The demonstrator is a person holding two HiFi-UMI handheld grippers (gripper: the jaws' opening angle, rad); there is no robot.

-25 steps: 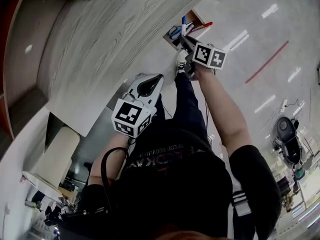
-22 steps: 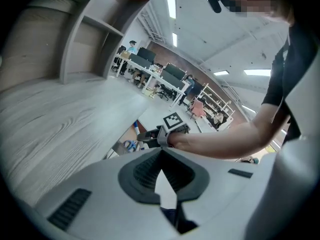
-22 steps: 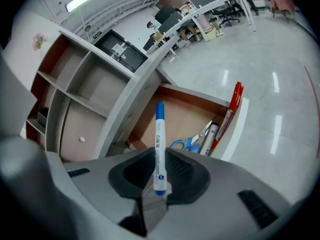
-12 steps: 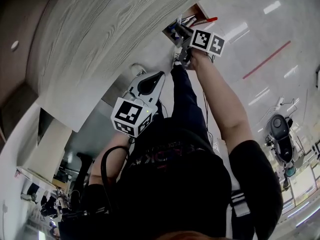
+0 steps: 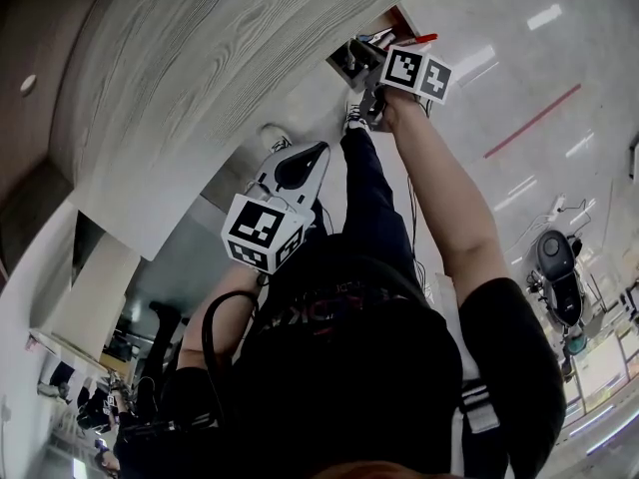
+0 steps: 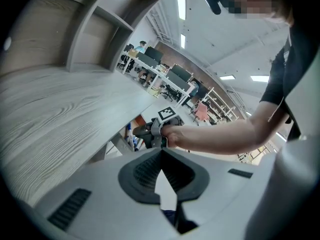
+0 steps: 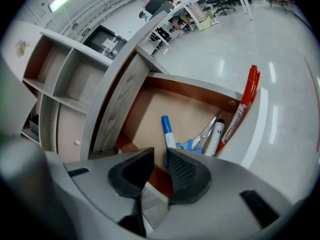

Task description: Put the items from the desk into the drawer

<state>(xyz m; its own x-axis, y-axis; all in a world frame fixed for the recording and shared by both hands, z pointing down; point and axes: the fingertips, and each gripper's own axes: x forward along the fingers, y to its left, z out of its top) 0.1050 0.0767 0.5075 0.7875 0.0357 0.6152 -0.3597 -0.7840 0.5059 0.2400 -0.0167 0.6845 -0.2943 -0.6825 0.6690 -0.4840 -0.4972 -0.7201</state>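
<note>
The drawer point(image 7: 165, 101) stands pulled out below the grey wood desk top point(image 5: 200, 78). On its floor lie a blue marker point(image 7: 167, 130), blue-handled scissors point(image 7: 194, 144) and a white marker with a black cap point(image 7: 216, 134). A red pen point(image 7: 243, 106) leans on the drawer's front rim. My right gripper point(image 7: 160, 154) hovers over the drawer point(image 5: 391, 23), slightly open with nothing between its pads. My left gripper point(image 6: 161, 151) is shut and empty, held back near the person's waist point(image 5: 305, 163) beside the desk edge point(image 6: 60, 109). In the left gripper view, the right gripper point(image 6: 149, 132) shows far ahead.
The person's legs and shoes point(image 5: 357, 120) stand right beside the drawer. Shelf compartments point(image 7: 60, 79) rise behind the desk. A black device point(image 5: 554, 262) sits on the shiny floor at the right, and a red floor line point(image 5: 529, 120) runs past it.
My right gripper has moved farther out over the drawer, and its marker cube now overlaps the drawer's opening. The left gripper has stayed where it was.
</note>
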